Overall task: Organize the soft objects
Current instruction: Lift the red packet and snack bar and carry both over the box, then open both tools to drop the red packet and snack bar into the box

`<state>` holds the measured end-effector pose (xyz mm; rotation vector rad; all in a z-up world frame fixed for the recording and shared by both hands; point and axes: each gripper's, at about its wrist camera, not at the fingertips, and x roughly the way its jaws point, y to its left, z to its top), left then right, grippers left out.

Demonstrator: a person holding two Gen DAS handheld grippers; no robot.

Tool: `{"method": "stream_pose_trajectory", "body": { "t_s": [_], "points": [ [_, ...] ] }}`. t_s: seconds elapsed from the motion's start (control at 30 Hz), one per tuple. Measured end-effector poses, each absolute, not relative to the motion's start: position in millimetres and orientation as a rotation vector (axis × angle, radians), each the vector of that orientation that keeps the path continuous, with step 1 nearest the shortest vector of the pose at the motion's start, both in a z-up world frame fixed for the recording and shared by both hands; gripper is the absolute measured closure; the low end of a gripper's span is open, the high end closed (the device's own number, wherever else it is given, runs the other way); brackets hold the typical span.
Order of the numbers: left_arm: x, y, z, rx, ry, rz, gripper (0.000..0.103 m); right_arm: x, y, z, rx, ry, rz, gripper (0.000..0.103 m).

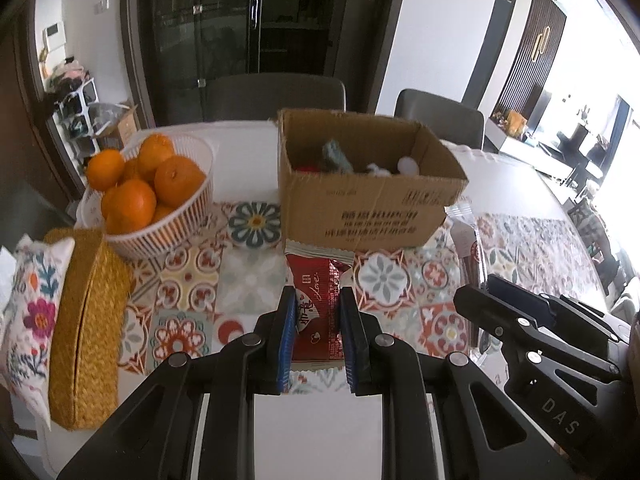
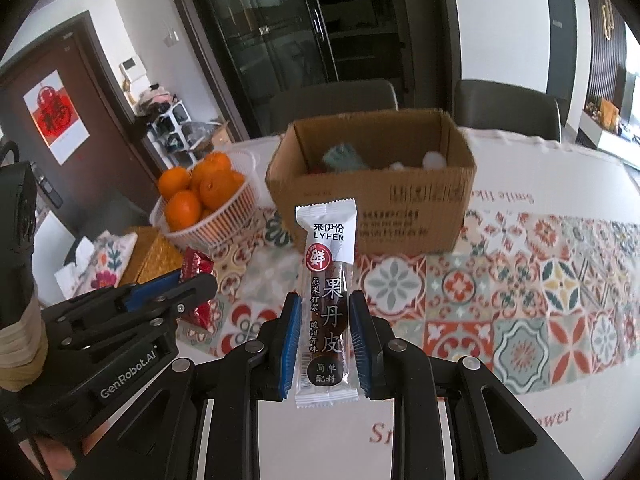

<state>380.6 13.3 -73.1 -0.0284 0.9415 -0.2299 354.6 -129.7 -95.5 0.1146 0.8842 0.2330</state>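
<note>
Cardboard box (image 1: 360, 208), one; two tools, left (image 1: 318, 300) pinching one red packet (image 1: 318, 292), right (image 2: 325, 308) one clear stick pack (image 2: 328, 280).

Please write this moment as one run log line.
left gripper: shut on red snack packet | right gripper: shut on fruit leather bar | cardboard box: open, ahead

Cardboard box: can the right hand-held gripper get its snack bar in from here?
Probably yes: the cardboard box is open-topped, straight ahead of the right hand-held gripper, with nothing between.
</note>
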Motion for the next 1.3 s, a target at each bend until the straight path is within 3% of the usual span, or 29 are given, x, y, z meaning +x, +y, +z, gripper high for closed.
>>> {"method": "stream_pose_trajectory", "body": {
  "t_s": [0.87,1.3],
  "points": [
    [452.8,-26.3,-18.6,-0.011,0.811,-0.245,0.081,428.7,-163.1,-41.5,0.110,0.746,0.248,0.077],
    [512.5,-46.1,-16.6,0.012,0.822,-0.232,0.081,495.4,-176.0,-37.5,0.075,0.784,0.286,0.077]
  ]
}}
